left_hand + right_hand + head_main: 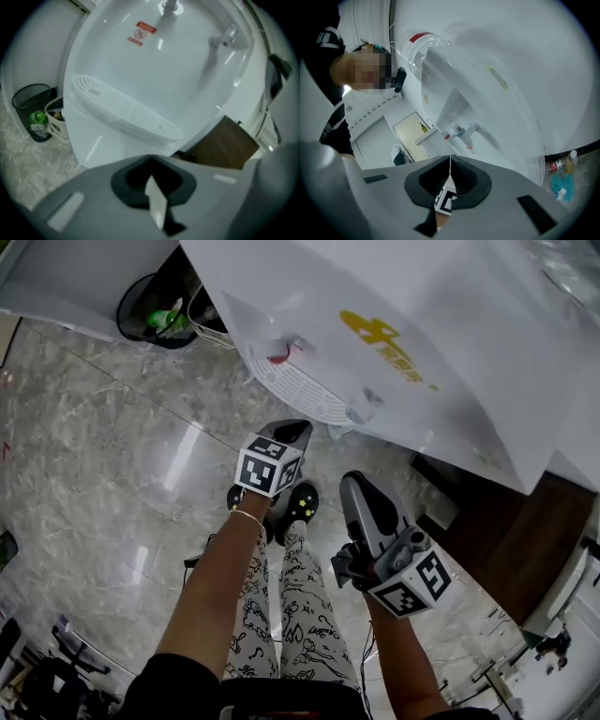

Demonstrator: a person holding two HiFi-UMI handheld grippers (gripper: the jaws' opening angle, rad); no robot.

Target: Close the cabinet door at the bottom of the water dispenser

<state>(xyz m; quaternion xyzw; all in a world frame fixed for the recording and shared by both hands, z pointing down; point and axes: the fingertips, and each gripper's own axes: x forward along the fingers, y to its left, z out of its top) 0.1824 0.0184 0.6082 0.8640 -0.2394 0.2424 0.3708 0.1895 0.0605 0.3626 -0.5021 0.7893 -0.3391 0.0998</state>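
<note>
Left tool [296,427] is hovering just off the drip tray [298,388] of the water dispenser [450,352], nose aiming at the tray's near edge w/ a small gap showing btwn them; its jaws are sitting narrow, only a sliver of light btwn the pads, nothing gripped. Right tool [354,484] is hanging nearer & to the right, pointing up at the dispenser front; jaws also pressing together, empty. The cabinet door is sitting somewhere under the tray; in the left gripper view a white lower panel [98,140] is showing below the tray lip, w/ a dark gap at its right edge; can't tell if that's the door, or shut or ajar. Brown cabinet [511,535] is crowding the right side; bin [150,310] is standing far left by the wall; marble floor [112,456] is lying open to the left; person's legs [300,606] are standing near, right behind both tools.
</note>
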